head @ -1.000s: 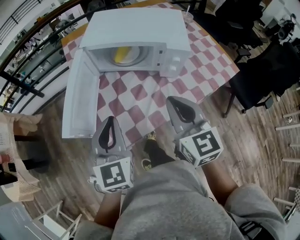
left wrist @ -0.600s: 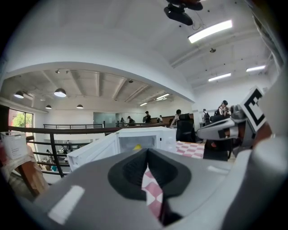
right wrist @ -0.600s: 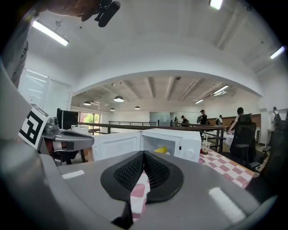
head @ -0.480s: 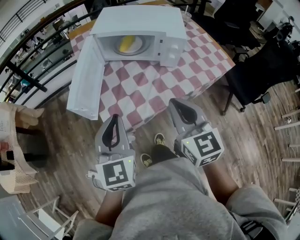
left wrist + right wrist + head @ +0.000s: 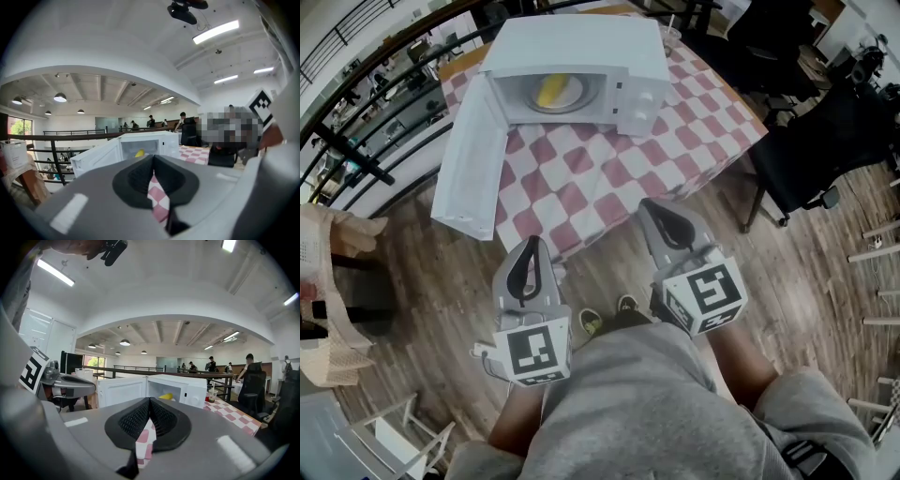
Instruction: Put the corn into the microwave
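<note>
Drawn back since a second ago: both grippers, now at the table (image 5: 609,164) edge.
Head view: you are holding the left gripper (image 5: 529,246) and right gripper (image 5: 654,206) level; the corn (image 5: 549,91) is lying inside the open microwave (image 5: 581,42).
Left gripper view: jaws are pressing together, empty.
Right gripper view: likewise clenched, empty.
</note>
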`<state>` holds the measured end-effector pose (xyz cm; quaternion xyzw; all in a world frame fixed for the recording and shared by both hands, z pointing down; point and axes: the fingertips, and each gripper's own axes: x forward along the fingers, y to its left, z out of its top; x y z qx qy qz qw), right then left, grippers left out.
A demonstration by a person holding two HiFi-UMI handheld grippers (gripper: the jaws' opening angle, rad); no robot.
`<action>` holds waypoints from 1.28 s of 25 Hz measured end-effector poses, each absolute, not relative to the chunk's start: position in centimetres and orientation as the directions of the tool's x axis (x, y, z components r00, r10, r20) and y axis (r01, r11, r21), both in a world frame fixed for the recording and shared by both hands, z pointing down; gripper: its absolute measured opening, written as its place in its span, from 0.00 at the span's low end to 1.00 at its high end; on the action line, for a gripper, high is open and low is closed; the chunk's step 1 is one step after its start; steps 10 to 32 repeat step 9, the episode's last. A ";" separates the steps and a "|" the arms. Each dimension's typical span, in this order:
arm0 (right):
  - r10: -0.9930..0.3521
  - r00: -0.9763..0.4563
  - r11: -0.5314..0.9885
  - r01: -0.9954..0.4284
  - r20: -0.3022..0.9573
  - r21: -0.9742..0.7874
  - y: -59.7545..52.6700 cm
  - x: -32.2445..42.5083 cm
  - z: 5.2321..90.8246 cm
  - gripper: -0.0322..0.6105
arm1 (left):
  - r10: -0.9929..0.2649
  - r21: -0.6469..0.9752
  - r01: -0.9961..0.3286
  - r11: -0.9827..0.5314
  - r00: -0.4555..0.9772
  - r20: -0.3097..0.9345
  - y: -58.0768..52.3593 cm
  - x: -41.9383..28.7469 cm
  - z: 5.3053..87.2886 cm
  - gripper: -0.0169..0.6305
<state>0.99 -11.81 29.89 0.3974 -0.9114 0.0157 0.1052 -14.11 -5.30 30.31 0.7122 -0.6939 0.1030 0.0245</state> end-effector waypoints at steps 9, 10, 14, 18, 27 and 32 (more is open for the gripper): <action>-0.742 -0.637 0.657 -0.752 0.209 0.041 -11.1 1.8 29.7 0.05 | -0.982 -0.083 -0.994 -0.070 0.054 0.183 -4.9 -12.9 30.3 0.04; -0.742 -0.637 0.657 -0.752 0.209 0.041 -11.1 1.8 29.7 0.05 | -0.982 -0.083 -0.994 -0.070 0.054 0.183 -4.9 -12.9 30.3 0.04; -0.742 -0.637 0.657 -0.752 0.209 0.041 -11.1 1.8 29.7 0.05 | -0.982 -0.083 -0.994 -0.070 0.054 0.183 -4.9 -12.9 30.3 0.04; -0.742 -0.637 0.657 -0.752 0.209 0.041 -11.1 1.8 29.7 0.05 | -0.982 -0.083 -0.994 -0.070 0.054 0.183 -4.9 -12.9 30.3 0.04; -0.742 -0.637 0.657 -0.752 0.209 0.041 -11.1 1.8 29.7 0.05 | -0.982 -0.083 -0.994 -0.070 0.054 0.183 -4.9 -12.9 30.3 0.04; -0.742 -0.637 0.657 -0.752 0.209 0.041 -11.1 1.8 29.7 0.05 | -0.982 -0.083 -0.994 -0.070 0.054 0.183 -4.9 -12.9 30.3 0.04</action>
